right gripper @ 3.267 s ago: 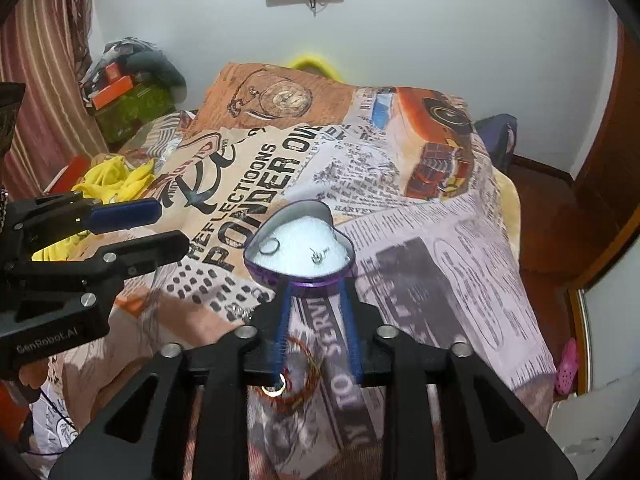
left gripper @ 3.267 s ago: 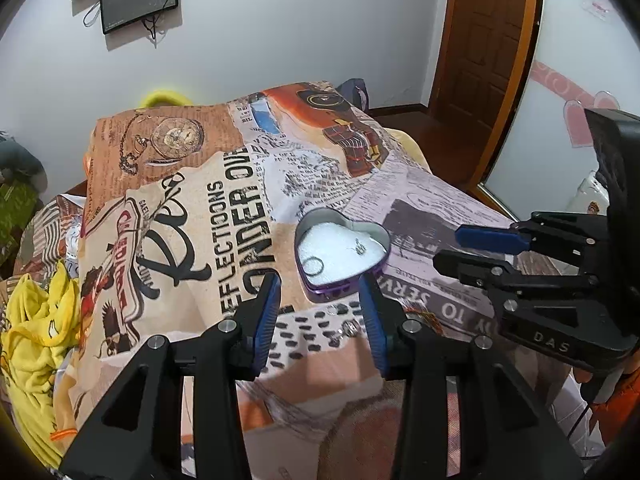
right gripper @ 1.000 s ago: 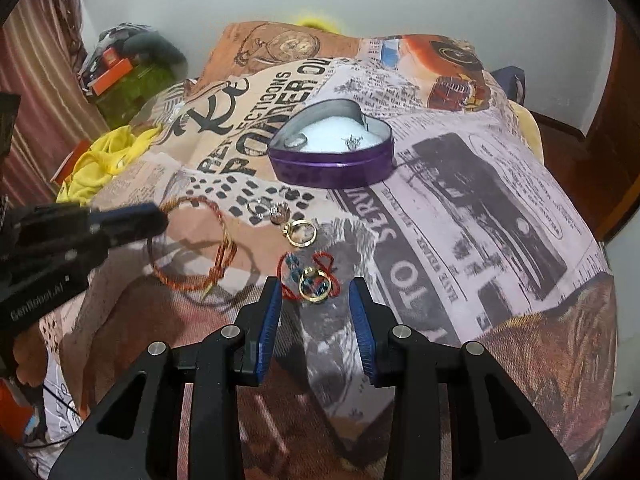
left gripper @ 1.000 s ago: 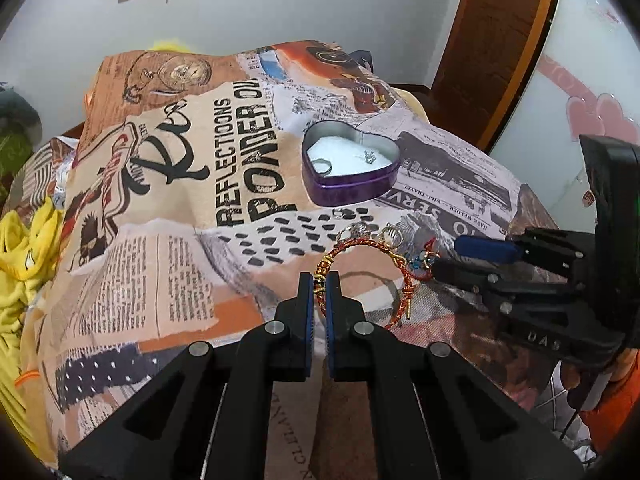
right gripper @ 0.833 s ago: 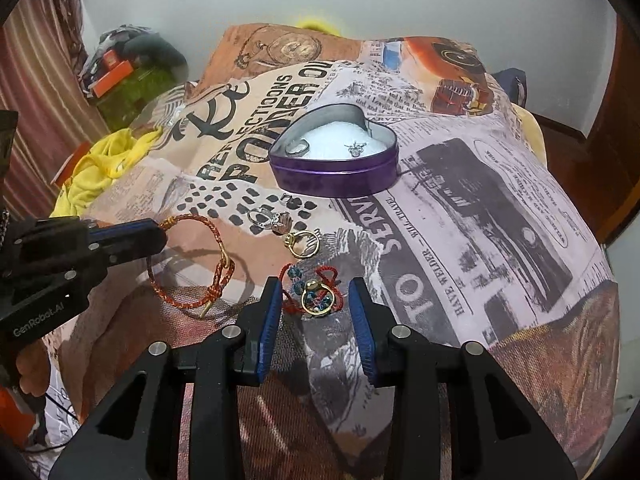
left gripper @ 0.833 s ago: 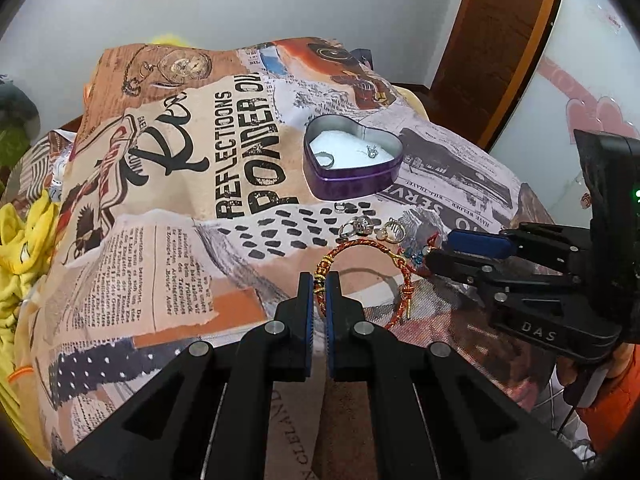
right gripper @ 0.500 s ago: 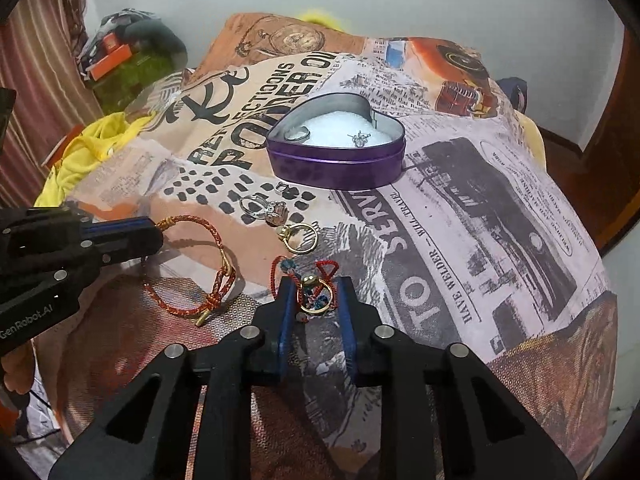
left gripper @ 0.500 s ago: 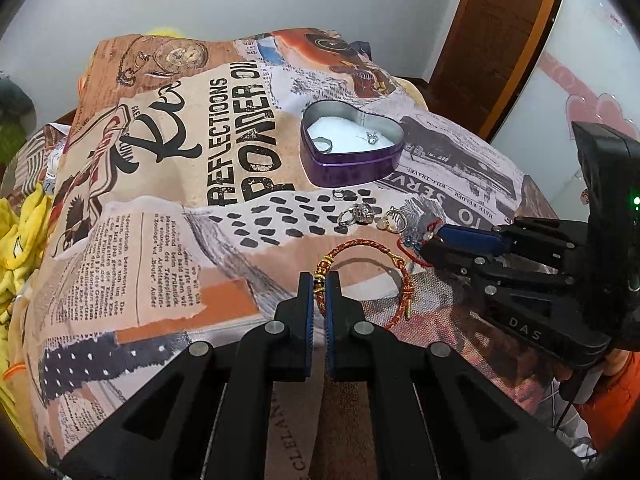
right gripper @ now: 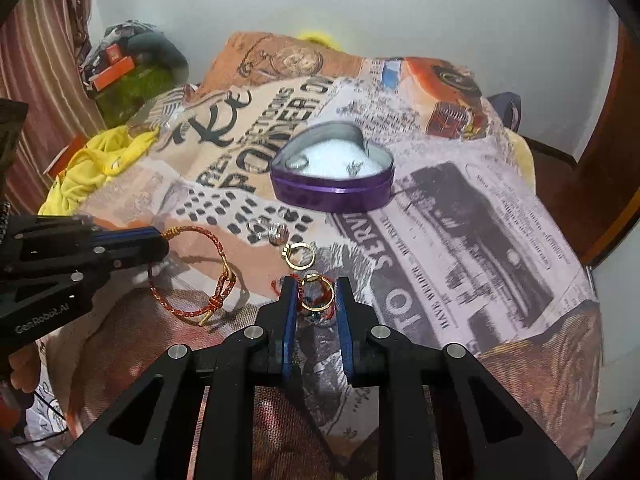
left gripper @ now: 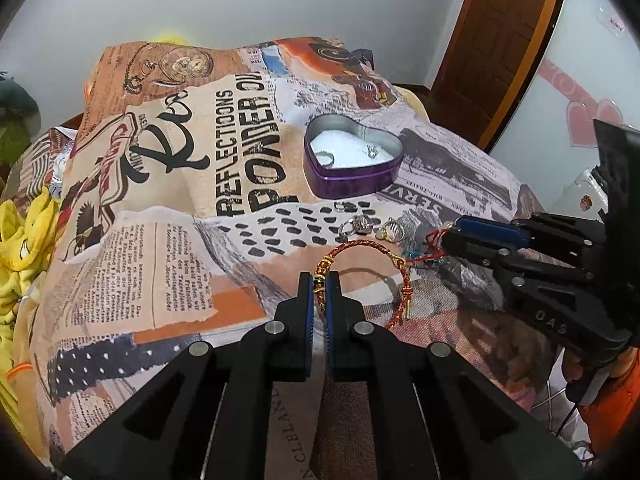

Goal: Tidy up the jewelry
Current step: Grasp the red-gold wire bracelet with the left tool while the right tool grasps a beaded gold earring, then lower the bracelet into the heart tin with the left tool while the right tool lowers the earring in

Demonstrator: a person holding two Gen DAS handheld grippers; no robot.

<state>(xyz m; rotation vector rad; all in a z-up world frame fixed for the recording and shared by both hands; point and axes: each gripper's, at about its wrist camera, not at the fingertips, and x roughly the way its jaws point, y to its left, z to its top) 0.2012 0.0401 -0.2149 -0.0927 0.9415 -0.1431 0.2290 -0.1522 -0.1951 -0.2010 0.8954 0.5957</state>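
On the printed bedspread (left gripper: 168, 264), the left gripper (left gripper: 319, 280) is pinched tight on the braided red-and-gold bracelet (left gripper: 362, 246), which stands up off the cloth. To its right, the right gripper (right gripper: 316, 292) is narrowed around a red-cord bracelet (right gripper: 320, 300) bearing a gold ring (right gripper: 316, 294). The purple heart tin (left gripper: 352, 182) sits beyond, loose rings (left gripper: 360, 224) just before it.

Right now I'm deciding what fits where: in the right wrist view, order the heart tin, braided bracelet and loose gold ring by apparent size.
1. Heart tin
2. Braided bracelet
3. Loose gold ring
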